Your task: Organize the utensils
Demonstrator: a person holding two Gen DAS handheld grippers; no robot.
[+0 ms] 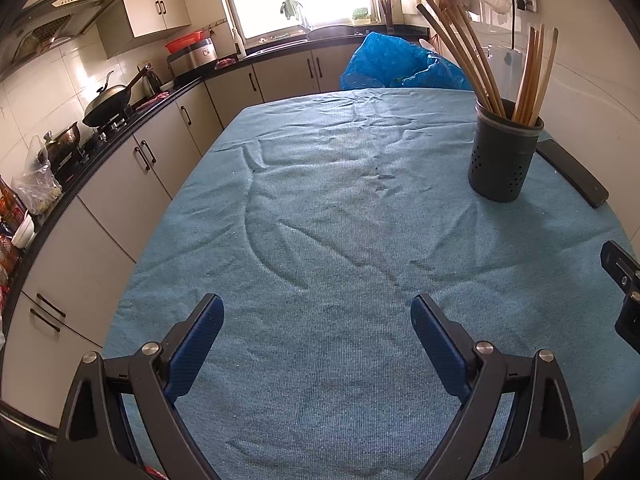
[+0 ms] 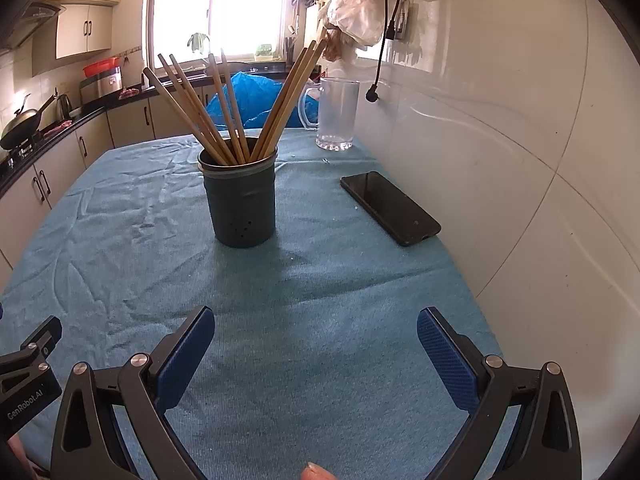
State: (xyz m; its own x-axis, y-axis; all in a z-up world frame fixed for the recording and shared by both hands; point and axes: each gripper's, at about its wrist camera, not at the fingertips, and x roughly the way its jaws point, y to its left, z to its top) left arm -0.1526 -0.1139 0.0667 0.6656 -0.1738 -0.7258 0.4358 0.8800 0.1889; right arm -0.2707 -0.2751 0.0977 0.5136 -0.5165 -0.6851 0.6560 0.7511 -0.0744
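Observation:
A dark perforated utensil holder [image 1: 505, 151] [image 2: 242, 196] stands upright on the blue cloth, with several wooden chopsticks [image 1: 472, 56] [image 2: 208, 112] fanned out of it. My left gripper [image 1: 318, 320] is open over bare cloth, well short and left of the holder, nothing between its blue pads. My right gripper [image 2: 316, 332] is open too, straight in front of the holder with a stretch of cloth between them. Part of the right gripper [image 1: 624, 292] shows at the left wrist view's right edge, and part of the left gripper [image 2: 28, 364] at the right wrist view's left edge.
A black phone [image 2: 390, 207] [image 1: 572, 172] lies flat right of the holder, by the white wall. A clear plastic jug [image 2: 336, 114] stands at the table's far right. A blue plastic bag [image 1: 396, 66] sits beyond the far edge. Kitchen counter with a wok [image 1: 108, 104] runs along the left.

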